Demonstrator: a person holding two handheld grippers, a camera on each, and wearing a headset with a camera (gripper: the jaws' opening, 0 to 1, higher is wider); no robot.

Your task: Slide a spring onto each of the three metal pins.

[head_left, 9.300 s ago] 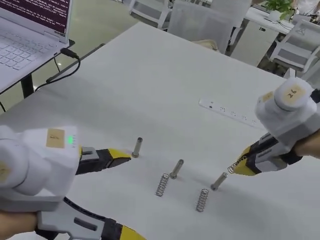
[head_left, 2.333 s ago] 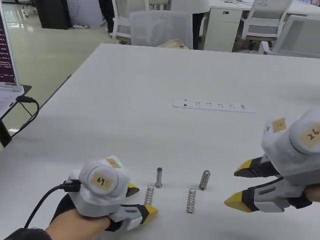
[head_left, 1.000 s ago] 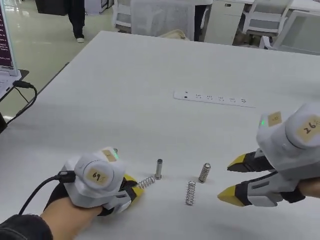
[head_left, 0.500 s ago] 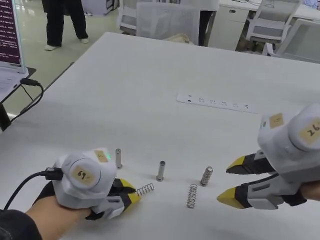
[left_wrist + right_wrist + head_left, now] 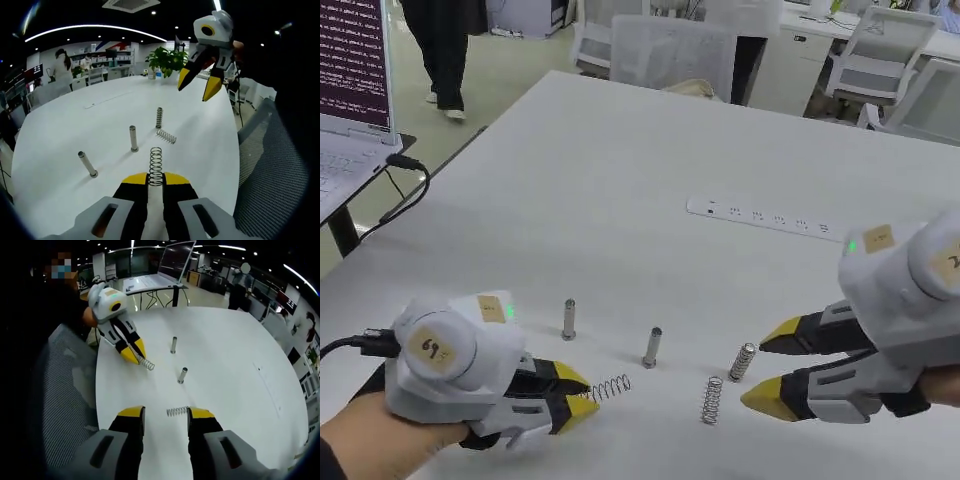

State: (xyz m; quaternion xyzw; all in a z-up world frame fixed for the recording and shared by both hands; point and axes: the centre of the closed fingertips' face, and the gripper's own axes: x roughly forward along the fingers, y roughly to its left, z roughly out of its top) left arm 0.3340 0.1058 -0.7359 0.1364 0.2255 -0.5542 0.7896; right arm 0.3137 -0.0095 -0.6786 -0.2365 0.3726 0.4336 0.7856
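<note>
Clamped narrow on the near end of a thin coiled silver wire spring (image 5: 156, 161): yellow-tipped left gripper (image 5: 156, 179), coil sticking straight out past the tips. Head view now: at 2 o'clock from those tips, the middle bare silver metal pin (image 5: 652, 346); at 12 o'clock, the far-left bare silver metal pin (image 5: 569, 318); both upright, both empty. Farther out at 3 o'clock, the third metal pin (image 5: 744, 361), already wearing a spring. Just beside it at 7 o'clock, a second loose spring (image 5: 711, 399), flat on the white table (image 5: 620, 200). Spread wide and empty: right gripper (image 5: 757, 372), just short of that loose spring. Looks feather-light, springy, quick to squash, bend or ping away. Best held gently at one end, bore left open for the pin top.
</note>
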